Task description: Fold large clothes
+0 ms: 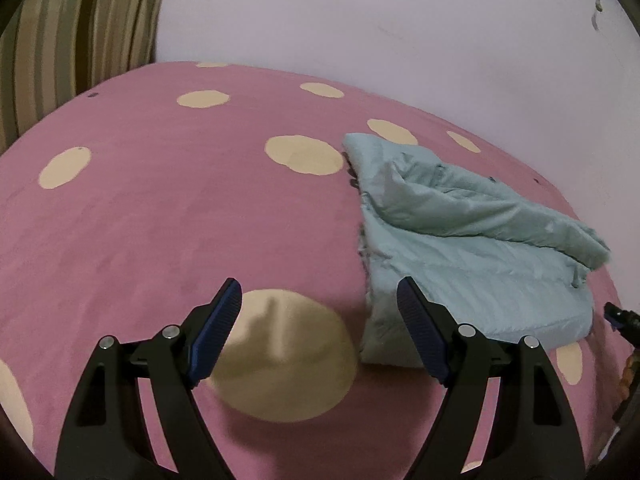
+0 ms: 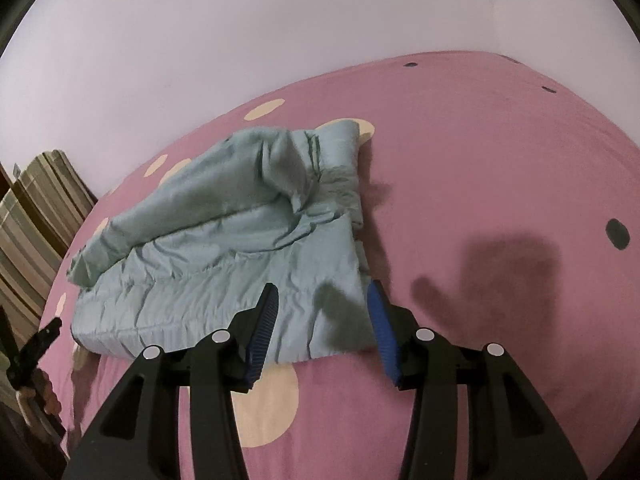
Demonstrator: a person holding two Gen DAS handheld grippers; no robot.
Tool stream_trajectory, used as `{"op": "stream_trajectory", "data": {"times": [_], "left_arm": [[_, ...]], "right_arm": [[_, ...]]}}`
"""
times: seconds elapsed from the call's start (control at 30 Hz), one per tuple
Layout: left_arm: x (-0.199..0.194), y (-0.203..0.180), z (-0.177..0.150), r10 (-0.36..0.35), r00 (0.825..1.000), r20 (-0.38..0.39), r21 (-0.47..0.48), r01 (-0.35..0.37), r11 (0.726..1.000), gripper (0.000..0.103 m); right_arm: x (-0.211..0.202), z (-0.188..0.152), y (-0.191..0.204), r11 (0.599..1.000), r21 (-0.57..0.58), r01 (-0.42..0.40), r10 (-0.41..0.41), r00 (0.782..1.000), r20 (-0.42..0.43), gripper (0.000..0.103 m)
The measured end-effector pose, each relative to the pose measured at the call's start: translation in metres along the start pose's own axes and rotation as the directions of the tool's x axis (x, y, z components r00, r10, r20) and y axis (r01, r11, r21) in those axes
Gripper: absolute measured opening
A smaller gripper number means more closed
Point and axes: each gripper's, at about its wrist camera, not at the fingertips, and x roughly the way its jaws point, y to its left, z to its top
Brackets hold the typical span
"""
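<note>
Folded pale-green quilted jacket (image 2: 224,264) lies on the polka-dot pink bed (image 2: 480,160). Left hand-held gripper (image 1: 320,320) spread, empty; right hand-held gripper (image 2: 324,328) spread above the jacket's near corner, gripping nothing.

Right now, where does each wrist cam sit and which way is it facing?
Left wrist: on the left gripper, angled down at the pink cream-spotted bedcover; its open fingers show, pale blue padded garment to their right.
Right wrist: on the right gripper, aimed down at the garment's near corner; open fingers.
Shared: garment, bedcover, striped cushion, lilac wall.
</note>
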Motion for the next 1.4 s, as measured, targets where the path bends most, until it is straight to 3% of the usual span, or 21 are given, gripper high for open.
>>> {"op": "stream_trajectory", "data": {"times": [0.17,0.23,0.3,0.5,0.7,0.77,0.87,0.93,1.0,1.13,1.23,1.4], "left_arm": [[0.017,-0.006,0.018,-0.064,0.998,-0.014,-0.023,0.063,0.998,0.08],[0.027,-0.01,0.025,-0.091,0.995,-0.031,-0.034,0.09,0.995,0.08],[0.037,-0.015,0.032,-0.1,0.994,-0.047,-0.028,0.098,0.995,0.08],[0.065,-0.036,0.048,-0.085,0.992,-0.089,0.044,0.09,0.995,0.08],[0.09,-0.041,0.057,-0.116,0.982,-0.147,0.068,0.127,0.99,0.08],[0.097,-0.039,0.059,-0.133,0.978,-0.163,0.061,0.145,0.988,0.077],[0.106,-0.037,0.061,-0.153,0.969,-0.193,0.061,0.167,0.984,0.067],[0.112,-0.037,0.062,-0.164,0.964,-0.21,0.064,0.181,0.981,0.052],[0.117,-0.041,0.062,-0.172,0.959,-0.227,0.079,0.194,0.978,0.039],[0.119,-0.051,0.061,-0.133,0.965,-0.224,0.134,0.166,0.977,0.013],[0.111,-0.057,0.064,-0.101,0.974,-0.202,0.152,0.133,0.979,0.005],[0.083,-0.069,0.068,-0.055,0.991,-0.121,0.204,0.079,0.976,0.004]], "right_arm": [[0.01,0.016,0.011,0.999,-0.044,-0.022,0.023,1.0,0.014,0.048],[0.016,0.028,0.016,0.998,-0.062,-0.033,0.034,0.999,0.02,0.057],[0.023,0.039,0.024,0.995,-0.089,-0.039,0.042,0.999,0.028,0.057],[0.045,0.067,0.037,0.987,-0.154,-0.036,0.041,0.999,0.032,0.057],[0.075,0.084,0.036,0.985,-0.159,-0.064,0.062,0.998,-0.019,0.057],[0.083,0.084,0.035,0.985,-0.16,-0.068,0.06,0.997,-0.049,0.048],[0.096,0.082,0.035,0.982,-0.174,-0.069,0.052,0.994,-0.098,0.028],[0.101,0.079,0.035,0.981,-0.187,-0.053,0.033,0.994,-0.107,0.016],[0.103,0.076,0.034,0.982,-0.181,-0.052,0.033,0.994,-0.105,0.012],[0.099,0.073,0.031,0.985,-0.165,-0.049,0.035,0.996,-0.087,0.006],[0.09,0.071,0.032,0.985,-0.165,-0.04,0.03,0.998,-0.063,0.004],[0.067,0.071,0.033,0.986,-0.161,-0.038,0.038,0.999,-0.006,0.004]]}}
